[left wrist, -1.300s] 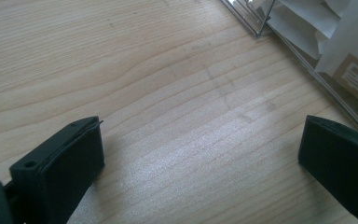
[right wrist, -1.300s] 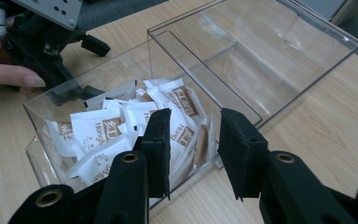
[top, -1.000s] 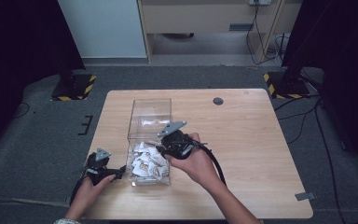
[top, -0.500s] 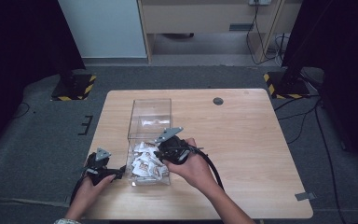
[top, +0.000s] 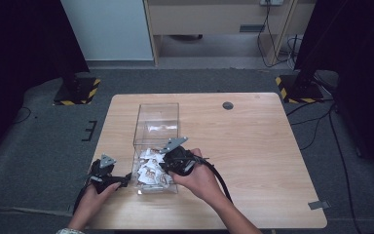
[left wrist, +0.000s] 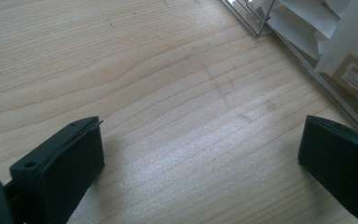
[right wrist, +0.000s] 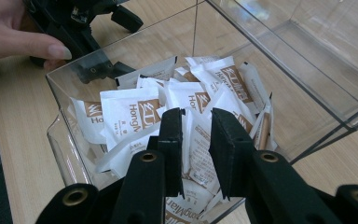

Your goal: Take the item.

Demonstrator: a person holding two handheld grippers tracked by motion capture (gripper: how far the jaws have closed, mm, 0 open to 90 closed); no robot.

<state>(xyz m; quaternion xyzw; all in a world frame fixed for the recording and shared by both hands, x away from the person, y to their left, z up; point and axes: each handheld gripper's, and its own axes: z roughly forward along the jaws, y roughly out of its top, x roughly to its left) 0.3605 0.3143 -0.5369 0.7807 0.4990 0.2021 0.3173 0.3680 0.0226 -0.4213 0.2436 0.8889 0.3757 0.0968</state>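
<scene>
A person worked two hand-held tools at a pale wooden counter (top: 253, 146). Near the counter's front-left corner, the left tool (top: 108, 175) rested low on the wood just beside the near end of a long clear plastic box (top: 157, 117), its black jaws spread wide and holding nothing; the left tool's own view showed bare wood grain between them and the box wall at the upper right.

The box ran from the counter's front edge toward its middle, left of centre. A heap of small white paper sachets with brown printing (right wrist: 168, 107) was piled in its near end, while the far end looked bare.

To the right, the right tool (right wrist: 196, 140) hung over the heap, its jaws drawn close together with a sachet edge apparently between them. Whether the pads actually pinched it could not be told, as a narrow gap showed.

The risk lay in the grip: so slight a hold on a thin, slippery packet could let it slide free on lifting, or drag neighbouring sachets over the rim. The light box might also shift, since the left tool stood beside it without clamping it.
</scene>
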